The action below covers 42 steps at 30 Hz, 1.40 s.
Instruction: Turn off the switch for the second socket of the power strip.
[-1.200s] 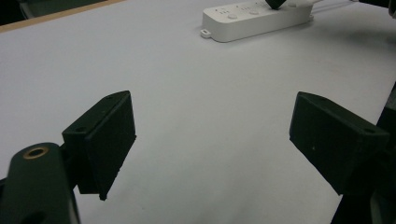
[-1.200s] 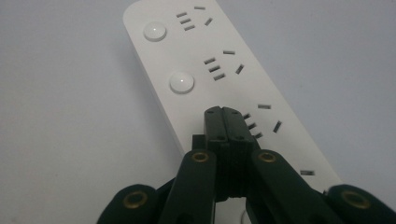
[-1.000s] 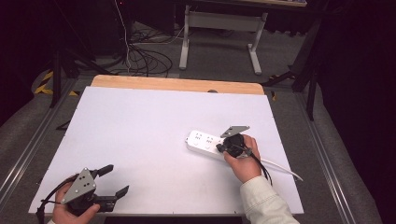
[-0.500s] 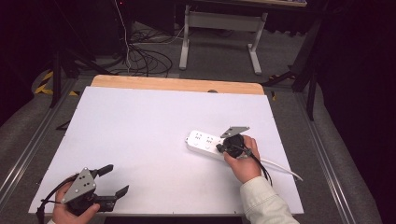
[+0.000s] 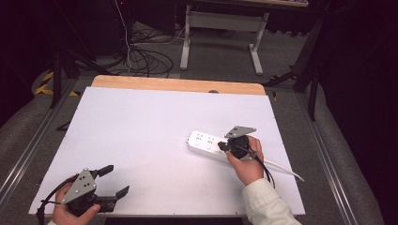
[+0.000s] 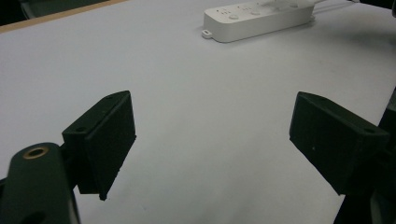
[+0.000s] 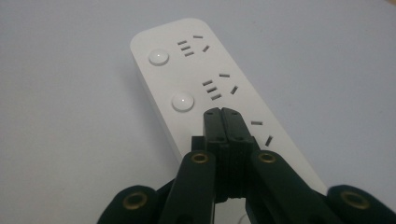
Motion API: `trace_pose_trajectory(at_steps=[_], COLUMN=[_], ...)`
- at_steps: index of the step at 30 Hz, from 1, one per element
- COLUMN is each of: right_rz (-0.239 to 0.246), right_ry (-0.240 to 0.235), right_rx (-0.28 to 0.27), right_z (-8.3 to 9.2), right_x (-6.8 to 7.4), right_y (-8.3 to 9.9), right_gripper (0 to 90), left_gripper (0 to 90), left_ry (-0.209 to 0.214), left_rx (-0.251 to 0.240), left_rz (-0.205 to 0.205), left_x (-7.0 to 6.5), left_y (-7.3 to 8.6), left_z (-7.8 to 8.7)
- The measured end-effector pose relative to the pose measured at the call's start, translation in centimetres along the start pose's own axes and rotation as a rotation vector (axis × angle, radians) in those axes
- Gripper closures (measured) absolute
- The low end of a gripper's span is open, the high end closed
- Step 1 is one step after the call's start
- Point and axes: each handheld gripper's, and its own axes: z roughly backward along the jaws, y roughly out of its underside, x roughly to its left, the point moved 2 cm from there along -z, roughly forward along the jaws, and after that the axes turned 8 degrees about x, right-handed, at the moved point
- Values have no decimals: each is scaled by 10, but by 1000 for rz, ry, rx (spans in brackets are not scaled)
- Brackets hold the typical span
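A white table [image 5: 141, 126] with a wooden far edge stood on grey carpet [image 5: 300, 70]; beyond it black cables [image 5: 145, 54] lay tangled on the floor beside a grey metal stand [image 5: 220, 21].

Three cameras: one fixed overhead, one riding on each tool.

High view looks forward and down from above the near edge, taking in the whole white surface [image 5: 141, 140] and floor beyond. Left tool [image 6: 212, 140] view sits low at the near left corner, facing across toward the distant power strip [image 6: 259, 16]. Right tool [image 7: 222, 122] view hangs close above that same strip, angled down along it. All three share the strip and surrounding surface.
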Motion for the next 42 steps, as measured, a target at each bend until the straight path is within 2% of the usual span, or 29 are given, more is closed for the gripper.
trace_pose_trajectory(at_steps=[12, 17, 28, 29, 33, 38, 42], right_rz=[2, 12, -15, -18, -16, -6, -2], right_ry=[1, 0, -18, -15, -16, -35, -53], right_rx=[-65, -74, -115, -125, -137, -168, -187], right_z=[24, 27, 37, 40, 46, 58, 66], right_x=[1, 3, 1, 1, 2, 6, 11], right_y=[-5, -6, -4, -4, -2, 0, 3], right_gripper=[900, 900, 900, 851, 845, 717, 658], left_gripper=[150, 150, 148, 147, 146, 145, 143], left_ry=[-2, -2, -1, 0, 0, 1, 1], left_rx=[1, 2, -4, -4, -4, -6, -8], left_rz=[-7, -7, -2, -2, -3, -4, -7], left_x=[0, 0, 0, 0, 0, -1, -1], left_y=[0, 0, 0, 0, -1, -1, -1], left_z=[0, 0, 1, 1, 1, 1, 2])
